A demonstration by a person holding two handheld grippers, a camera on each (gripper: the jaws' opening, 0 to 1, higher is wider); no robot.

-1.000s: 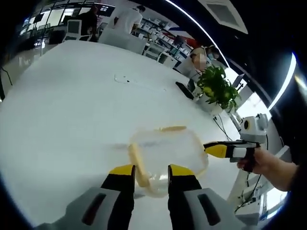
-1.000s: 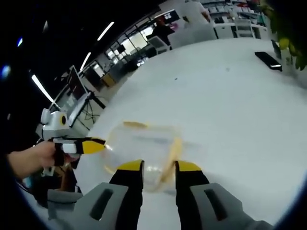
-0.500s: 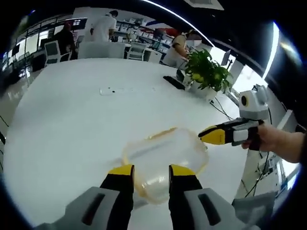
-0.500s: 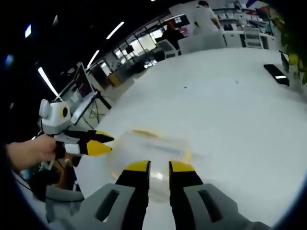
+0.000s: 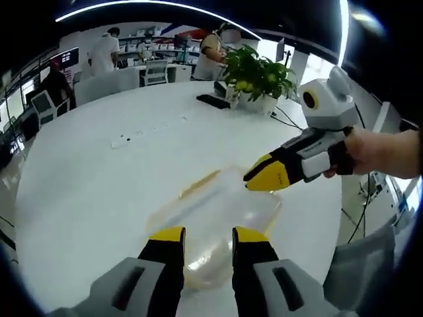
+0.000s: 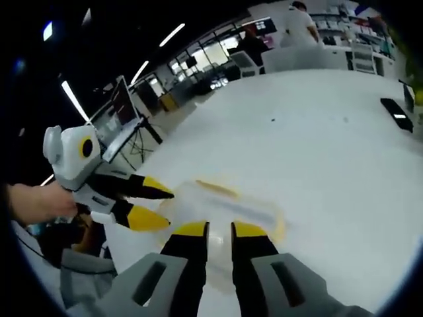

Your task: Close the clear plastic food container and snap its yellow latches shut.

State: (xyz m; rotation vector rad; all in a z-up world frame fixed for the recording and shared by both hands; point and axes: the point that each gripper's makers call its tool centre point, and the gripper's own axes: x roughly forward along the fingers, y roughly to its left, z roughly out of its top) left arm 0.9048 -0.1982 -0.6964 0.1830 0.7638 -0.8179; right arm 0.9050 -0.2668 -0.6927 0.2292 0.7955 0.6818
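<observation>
Resting on the white surface (image 5: pixel 79 185), the clear container (image 5: pixel 215 218) sits between your grippers. Your left gripper (image 5: pixel 206 235) stands apart; your right gripper (image 6: pixel 219 230) is nearly closed at its edge, grip unclear.

No legible text, labels, brands, numbers or signs in left gripper view or right gripper view. Far-off screens and shelving at room's edge too small and blurred to read.
</observation>
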